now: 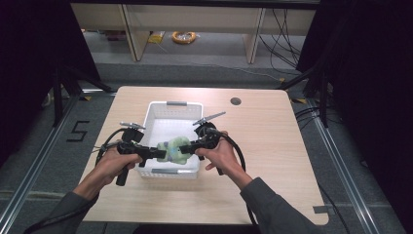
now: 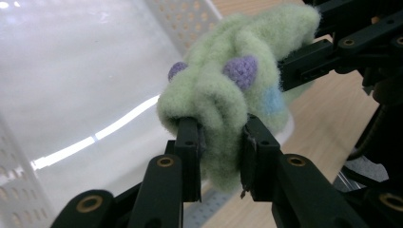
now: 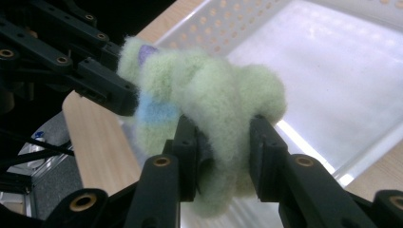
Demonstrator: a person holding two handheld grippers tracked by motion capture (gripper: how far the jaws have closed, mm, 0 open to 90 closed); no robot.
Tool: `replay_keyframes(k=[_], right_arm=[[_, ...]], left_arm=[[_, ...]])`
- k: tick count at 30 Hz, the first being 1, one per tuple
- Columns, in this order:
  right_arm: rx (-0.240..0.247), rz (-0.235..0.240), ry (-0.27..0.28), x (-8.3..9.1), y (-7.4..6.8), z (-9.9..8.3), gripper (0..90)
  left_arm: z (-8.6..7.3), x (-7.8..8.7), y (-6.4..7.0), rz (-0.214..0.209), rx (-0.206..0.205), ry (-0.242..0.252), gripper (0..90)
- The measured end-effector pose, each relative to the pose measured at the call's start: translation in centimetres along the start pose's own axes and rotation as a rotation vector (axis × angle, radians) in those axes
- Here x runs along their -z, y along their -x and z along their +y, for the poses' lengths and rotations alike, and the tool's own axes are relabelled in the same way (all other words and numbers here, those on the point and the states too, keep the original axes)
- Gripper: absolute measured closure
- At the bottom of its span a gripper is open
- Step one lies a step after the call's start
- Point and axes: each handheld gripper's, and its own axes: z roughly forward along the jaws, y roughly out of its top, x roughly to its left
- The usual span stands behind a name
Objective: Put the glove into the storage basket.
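A fuzzy pale green cloth (image 1: 176, 149) with purple knobs and a blue patch hangs bunched over the front part of a white perforated basket (image 1: 158, 110). My left gripper (image 1: 161, 154) is shut on the cloth's left end; in the left gripper view its jaws pinch a fold of the cloth (image 2: 223, 102). My right gripper (image 1: 189, 146) is shut on the other end, and the right gripper view shows the cloth (image 3: 209, 95) squeezed between its jaws. The two grippers face each other, close together, with the cloth between them.
The basket stands mid-table on a light wooden table (image 1: 272, 146) and its inside looks bare. A dark round hole (image 1: 235, 101) is at the table's back right. Cables trail from both grippers. Beyond the table are shelf legs and an orange coil (image 1: 183, 36) on the floor.
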Motion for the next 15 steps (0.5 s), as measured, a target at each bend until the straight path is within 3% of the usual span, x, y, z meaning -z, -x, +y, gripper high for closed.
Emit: replay_keyframes(k=[4, 9, 11, 12, 13, 15], right_arm=[[-0.026, -0.016, -0.016, -1.4, 0.6, 0.3, 68.7], [-0.044, -0.046, -0.041, -3.0, 1.3, 0.7, 68.7], [-0.092, -0.055, -0.075, -3.5, 1.3, 0.8, 68.6], [-0.064, -0.062, -0.066, -3.9, 1.7, 0.8, 68.5], [-0.087, -0.072, -0.086, -4.2, 1.8, 0.8, 68.5], [-0.08, -0.078, -0.085, -4.7, 2.0, 0.8, 68.5]], left_arm=[[0.2, -0.7, -1.1, 0.009, 0.017, -0.029, 71.3], [0.4, -1.7, -2.3, 0.051, 0.027, -0.064, 71.1], [0.4, -2.0, -2.6, 0.064, 0.034, -0.079, 70.9], [0.4, -2.3, -2.8, 0.066, 0.034, -0.081, 70.9], [0.4, -2.4, -2.9, 0.068, 0.035, -0.087, 70.8], [0.5, -2.7, -3.0, 0.085, 0.029, -0.103, 70.7]])
